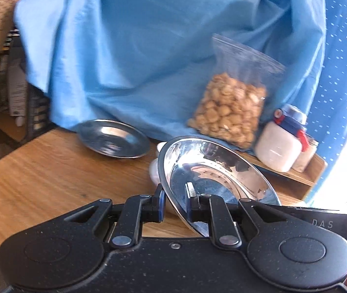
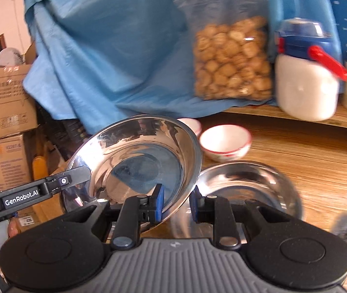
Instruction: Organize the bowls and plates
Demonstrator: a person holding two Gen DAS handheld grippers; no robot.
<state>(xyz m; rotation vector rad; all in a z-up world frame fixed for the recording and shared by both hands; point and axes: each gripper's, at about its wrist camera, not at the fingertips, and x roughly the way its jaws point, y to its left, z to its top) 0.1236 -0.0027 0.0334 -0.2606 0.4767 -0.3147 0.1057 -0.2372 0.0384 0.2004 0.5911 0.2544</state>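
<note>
My left gripper (image 1: 175, 201) is shut on the rim of a steel plate (image 1: 212, 173) and holds it tilted above the wooden table (image 1: 39, 171). A second steel plate (image 1: 112, 138) lies flat on the table at the back left. In the right wrist view my right gripper (image 2: 176, 204) is closed on the rim of the same tilted steel plate (image 2: 134, 161), with the left gripper's arm (image 2: 27, 195) at its left edge. Another steel plate (image 2: 249, 185) lies on the table below. A white bowl with a red rim (image 2: 224, 141) stands behind, a second bowl (image 2: 193, 124) beside it.
A blue cloth (image 1: 149, 48) hangs at the back. A clear bag of nuts (image 1: 229, 107) leans on it. A white jar with blue lid and red clip (image 1: 281, 139) and a smaller jar (image 1: 306, 155) stand on a wooden ledge. Cardboard boxes (image 2: 5, 102) are stacked at left.
</note>
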